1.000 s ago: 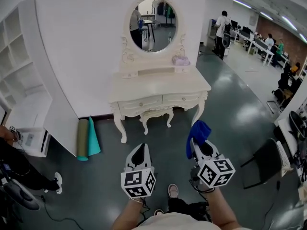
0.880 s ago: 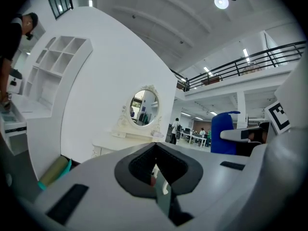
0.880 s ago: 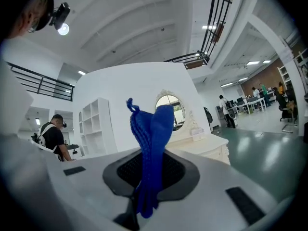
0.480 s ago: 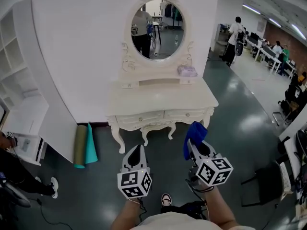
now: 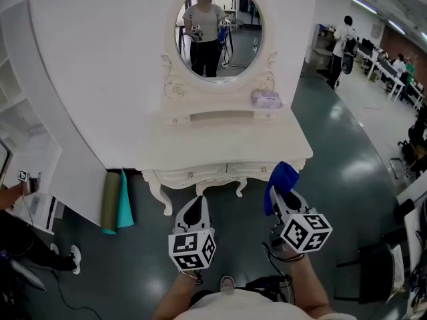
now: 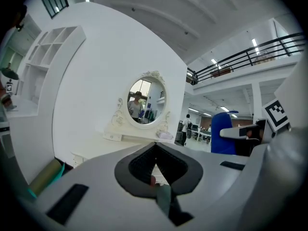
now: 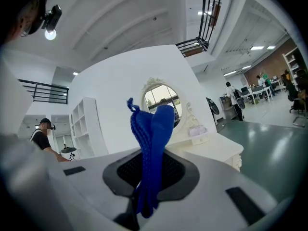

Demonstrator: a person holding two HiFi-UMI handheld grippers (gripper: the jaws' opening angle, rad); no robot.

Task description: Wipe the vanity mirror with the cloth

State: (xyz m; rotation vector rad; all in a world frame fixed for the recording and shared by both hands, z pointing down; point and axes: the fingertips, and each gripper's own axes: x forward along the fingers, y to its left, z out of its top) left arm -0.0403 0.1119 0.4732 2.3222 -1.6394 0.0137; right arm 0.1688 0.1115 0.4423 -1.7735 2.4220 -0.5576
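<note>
We hold both tongs low in the head view, over the dark glossy floor (image 5: 347, 152) in front of the table (image 5: 220, 139). The left tongs (image 5: 195, 205), lower centre-left, have their jaws brought together with nothing between them; their own view shows the dark pads meeting at the tips. The right tongs (image 5: 283, 191), lower centre-right, are clamped on the cloth (image 5: 281, 177), which is blue. It stands up out of the jaws in a bunched fold, and in the head view its top reaches the table's front edge near the right corner. The cloth is well apart from the mirror (image 5: 219, 31). The mirror is an oval in a carved white frame, upright at the back of the table against the white wall (image 5: 100, 59), at top centre of the frame. In its glass we see the reflection of a standing person (image 5: 205, 29). A pale lilac pack (image 5: 266, 99) sits on the small raised ledge just right of the mirror's foot. The tabletop in front of it is bare and cream white, with two drawers below its front edge. At the left of the table, by the wall, are two rolled mats (image 5: 115, 202), one olive and one teal, touching side by side. A white shelf unit (image 5: 27, 112) fills the left edge of the frame. At upper right, other people (image 5: 347, 42) stand and sit among desks, far from the table.
</note>
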